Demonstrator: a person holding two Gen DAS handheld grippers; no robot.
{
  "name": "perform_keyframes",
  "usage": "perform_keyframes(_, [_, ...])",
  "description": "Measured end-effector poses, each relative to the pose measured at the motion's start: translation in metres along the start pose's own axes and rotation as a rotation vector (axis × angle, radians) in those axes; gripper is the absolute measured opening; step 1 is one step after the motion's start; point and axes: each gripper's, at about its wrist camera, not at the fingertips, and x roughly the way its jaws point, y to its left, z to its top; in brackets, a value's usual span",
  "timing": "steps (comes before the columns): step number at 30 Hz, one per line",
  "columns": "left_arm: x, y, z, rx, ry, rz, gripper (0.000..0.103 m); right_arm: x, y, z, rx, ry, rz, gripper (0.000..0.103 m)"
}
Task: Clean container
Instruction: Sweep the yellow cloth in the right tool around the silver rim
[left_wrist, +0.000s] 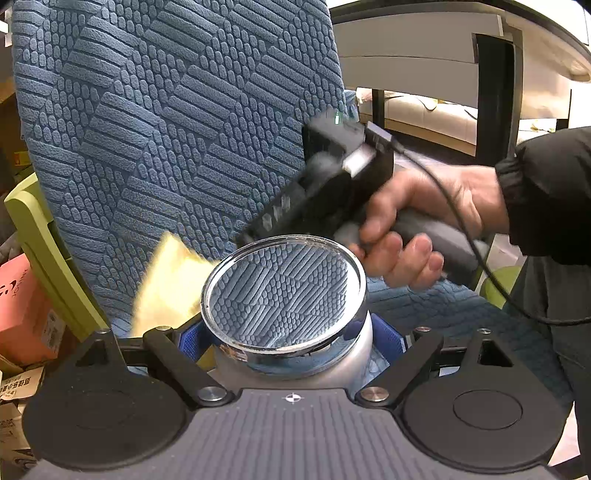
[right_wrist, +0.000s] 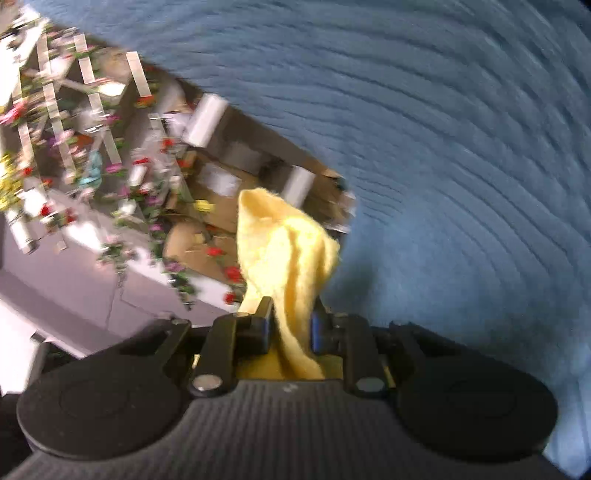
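Note:
My left gripper (left_wrist: 291, 345) is shut on a silver metal container (left_wrist: 295, 354) with a chrome-rimmed clear lid (left_wrist: 282, 293), held upright in front of a blue textured chair back (left_wrist: 166, 110). The lid shows the blue fabric pattern. My right gripper (right_wrist: 291, 325) is shut on a yellow cloth (right_wrist: 284, 251) that sticks up between its fingers. In the left wrist view the right gripper's body (left_wrist: 332, 177) is just behind and above the container, held by a hand, with the yellow cloth (left_wrist: 166, 280) blurred at the container's left.
A green chair frame (left_wrist: 44, 251) and a pink box (left_wrist: 22, 310) stand at the left. A white table with black legs (left_wrist: 495, 96) is at the back right. Flower-decorated shelves with cardboard boxes (right_wrist: 110, 147) show blurred in the right wrist view.

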Motion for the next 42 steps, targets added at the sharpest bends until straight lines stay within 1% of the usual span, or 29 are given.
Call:
perform_keyframes(1, [0.0, 0.0, 0.0, 0.0, -0.001, 0.001, 0.091, 0.001, -0.006, -0.003, 0.019, 0.006, -0.03, 0.02])
perform_keyframes(3, [0.0, -0.001, 0.0, -0.001, -0.004, 0.003, 0.091, -0.001, -0.01, -0.007, 0.046, -0.003, -0.049, 0.02])
perform_keyframes(4, [0.0, 0.0, -0.001, -0.002, -0.006, 0.005, 0.091, -0.002, -0.007, -0.008, 0.05, -0.014, -0.044, 0.019])
perform_keyframes(5, [0.0, -0.001, -0.001, -0.004, -0.008, 0.007, 0.091, -0.007, -0.003, -0.007, 0.051, -0.03, -0.033, 0.02])
perform_keyframes(8, [0.0, -0.002, 0.0, -0.004, -0.009, 0.011, 0.091, -0.021, 0.002, -0.009, 0.078, -0.1, 0.062, 0.019])
perform_keyframes(11, [0.0, -0.002, 0.0, -0.003, -0.008, 0.011, 0.091, -0.017, -0.007, -0.015, 0.093, -0.07, -0.013, 0.018])
perform_keyframes(13, [0.001, -0.002, 0.0, -0.003, -0.009, 0.011, 0.091, -0.015, -0.017, -0.02, 0.129, -0.06, -0.06, 0.018])
perform_keyframes(14, [0.001, -0.002, 0.0, -0.004, -0.01, 0.012, 0.091, -0.015, -0.017, -0.022, 0.132, -0.066, -0.066, 0.018])
perform_keyframes(16, [0.001, -0.003, -0.001, -0.006, -0.012, 0.017, 0.091, -0.021, -0.007, -0.021, 0.128, -0.102, -0.046, 0.017])
perform_keyframes(18, [0.001, -0.004, -0.001, -0.009, -0.015, 0.024, 0.091, -0.029, 0.004, -0.021, 0.122, -0.144, 0.018, 0.017])
perform_keyframes(19, [0.001, -0.004, -0.001, -0.01, -0.015, 0.026, 0.091, -0.033, 0.008, -0.022, 0.12, -0.16, 0.028, 0.017])
perform_keyframes(20, [0.001, -0.004, -0.002, -0.011, -0.016, 0.028, 0.091, -0.034, 0.009, -0.024, 0.115, -0.165, 0.013, 0.017])
perform_keyframes(24, [0.002, -0.005, -0.003, -0.012, -0.02, 0.034, 0.091, -0.03, -0.009, -0.038, 0.197, -0.165, -0.101, 0.017])
perform_keyframes(25, [0.002, -0.005, -0.003, -0.012, -0.021, 0.036, 0.091, -0.03, -0.01, -0.04, 0.214, -0.17, -0.113, 0.017])
perform_keyframes(27, [0.003, -0.006, -0.004, -0.015, -0.024, 0.043, 0.091, -0.035, -0.004, -0.043, 0.228, -0.207, -0.107, 0.017])
perform_keyframes(30, [0.003, -0.007, -0.005, -0.018, -0.027, 0.048, 0.091, -0.048, 0.013, -0.046, 0.203, -0.267, -0.058, 0.017])
perform_keyframes(32, [0.003, -0.007, -0.006, -0.02, -0.029, 0.052, 0.091, -0.051, 0.013, -0.052, 0.199, -0.279, -0.088, 0.017])
perform_keyframes(34, [0.003, -0.007, -0.006, -0.021, -0.029, 0.053, 0.091, -0.05, 0.005, -0.059, 0.242, -0.281, -0.145, 0.017])
perform_keyframes(36, [0.003, -0.007, -0.006, -0.025, -0.031, 0.057, 0.091, -0.05, 0.0, -0.066, 0.276, -0.289, -0.182, 0.017])
perform_keyframes(38, [0.003, -0.007, -0.007, -0.028, -0.034, 0.064, 0.091, -0.053, 0.004, -0.069, 0.285, -0.317, -0.182, 0.017])
perform_keyframes(42, [0.003, -0.007, -0.008, -0.037, -0.038, 0.073, 0.091, -0.071, 0.02, -0.076, 0.28, -0.403, -0.102, 0.017])
